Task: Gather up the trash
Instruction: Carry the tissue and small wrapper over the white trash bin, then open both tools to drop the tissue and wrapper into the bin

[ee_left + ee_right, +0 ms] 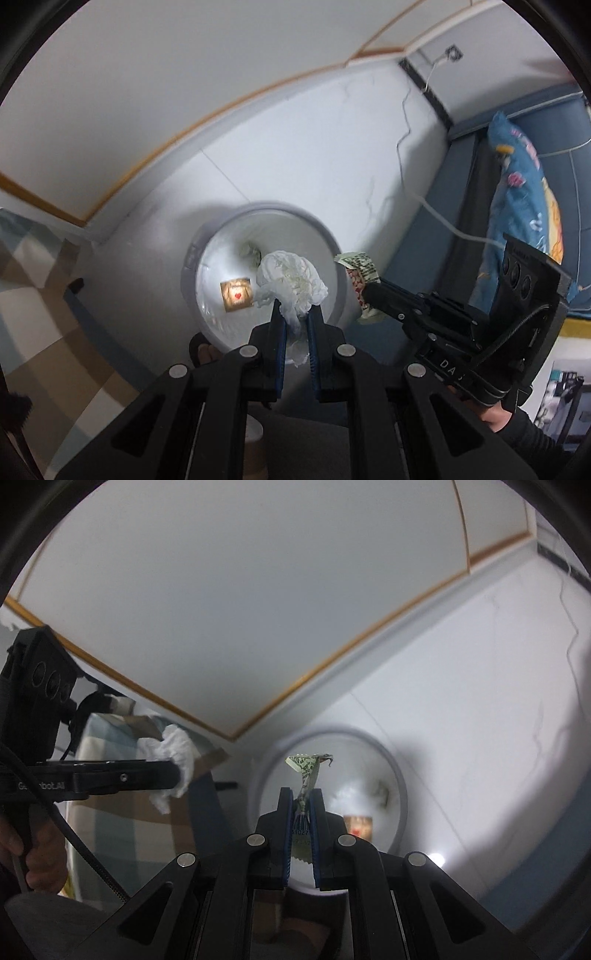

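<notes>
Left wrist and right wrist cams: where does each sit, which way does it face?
Left wrist: on the left hand-held gripper, facing down into the white bin; it pinches a tissue; right hand-held gripper and a hand show.
Right wrist: on the right hand-held gripper, facing down at the bin, pinching a wrapper.
Shared: bin, tissue, wrapper.

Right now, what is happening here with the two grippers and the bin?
A person holds a gripper in each hand above an open white trash bin. The left gripper has its fingers shut on a crumpled white tissue, right over the bin's mouth. The right gripper is shut on a green printed wrapper, also above the bin. Some trash already lies inside; neither piece has been dropped.
</notes>
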### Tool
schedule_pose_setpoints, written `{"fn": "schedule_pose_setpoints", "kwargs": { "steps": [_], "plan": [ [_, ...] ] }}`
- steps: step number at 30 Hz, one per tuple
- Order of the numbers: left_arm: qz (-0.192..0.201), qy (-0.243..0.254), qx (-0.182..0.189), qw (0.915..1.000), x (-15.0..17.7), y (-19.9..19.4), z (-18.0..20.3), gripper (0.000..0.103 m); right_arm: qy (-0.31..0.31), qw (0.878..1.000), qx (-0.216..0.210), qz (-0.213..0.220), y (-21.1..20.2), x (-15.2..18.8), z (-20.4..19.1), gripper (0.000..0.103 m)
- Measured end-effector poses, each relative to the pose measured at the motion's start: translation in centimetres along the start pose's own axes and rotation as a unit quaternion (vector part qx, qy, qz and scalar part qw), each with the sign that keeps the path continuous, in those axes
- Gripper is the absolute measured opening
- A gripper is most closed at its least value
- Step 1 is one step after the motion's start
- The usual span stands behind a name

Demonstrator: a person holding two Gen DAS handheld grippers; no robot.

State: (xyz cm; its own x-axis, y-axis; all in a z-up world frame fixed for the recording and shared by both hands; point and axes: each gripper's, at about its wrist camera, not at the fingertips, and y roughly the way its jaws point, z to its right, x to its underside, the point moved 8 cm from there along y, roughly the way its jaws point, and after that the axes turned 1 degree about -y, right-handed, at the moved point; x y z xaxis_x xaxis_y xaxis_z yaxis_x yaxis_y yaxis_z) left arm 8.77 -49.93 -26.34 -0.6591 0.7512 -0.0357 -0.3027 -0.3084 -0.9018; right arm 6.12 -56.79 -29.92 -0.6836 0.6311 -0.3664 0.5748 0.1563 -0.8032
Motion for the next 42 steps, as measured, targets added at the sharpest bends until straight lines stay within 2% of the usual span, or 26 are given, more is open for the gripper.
{"fn": "schedule_pose_setpoints", "kwargs": {
  "steps": [4, 9, 20, 27, 32, 34, 36, 38, 42],
  "plan": [
    [-0.028, -0.010, 0.009, 0.9995, 0.2, 1.5, -0.1, 0.007, 0.015, 1.000, -0.002, -0.025, 2.7, 1.3, 1.0, 0.008],
    [-0.053, -0.040, 0.017, 0.9977, 0.1, 3.2, -0.5, 0.007, 0.025, 0.999, 0.002, -0.045, 4.2, 2.1, 1.7, 0.008],
    [-0.051, -0.025, 0.005, 0.9984, -0.2, 4.4, -0.5, 0.007, 0.046, 0.996, 0.010, -0.074, 6.4, 4.1, 4.0, 0.011],
    [-0.060, -0.023, -0.006, 0.9979, -0.2, 5.1, -0.9, 0.010, 0.047, 0.996, 0.016, -0.073, 6.6, 4.3, 4.2, 0.011],
    [-0.062, -0.019, -0.010, 0.9978, -0.1, 5.2, -0.8, 0.022, 0.057, 0.996, 0.017, -0.070, 6.1, 4.3, 4.6, 0.012],
    [-0.060, -0.018, -0.014, 0.9980, -0.1, 5.0, -0.9, 0.041, 0.058, 0.996, 0.019, -0.068, 5.8, 4.2, 4.7, 0.013],
    [-0.054, -0.019, -0.014, 0.9982, -0.2, 4.8, -0.9, 0.050, 0.059, 0.996, 0.023, -0.065, 5.4, 4.1, 4.9, 0.015],
    [-0.054, -0.018, -0.012, 0.9983, -0.3, 4.7, -0.9, 0.052, 0.062, 0.996, 0.025, -0.060, 4.9, 4.0, 5.1, 0.020],
    [-0.054, -0.011, -0.018, 0.9983, -0.2, 4.5, -0.9, 0.056, 0.065, 0.996, 0.029, -0.052, 4.3, 3.6, 5.2, 0.021]
  ]
}}
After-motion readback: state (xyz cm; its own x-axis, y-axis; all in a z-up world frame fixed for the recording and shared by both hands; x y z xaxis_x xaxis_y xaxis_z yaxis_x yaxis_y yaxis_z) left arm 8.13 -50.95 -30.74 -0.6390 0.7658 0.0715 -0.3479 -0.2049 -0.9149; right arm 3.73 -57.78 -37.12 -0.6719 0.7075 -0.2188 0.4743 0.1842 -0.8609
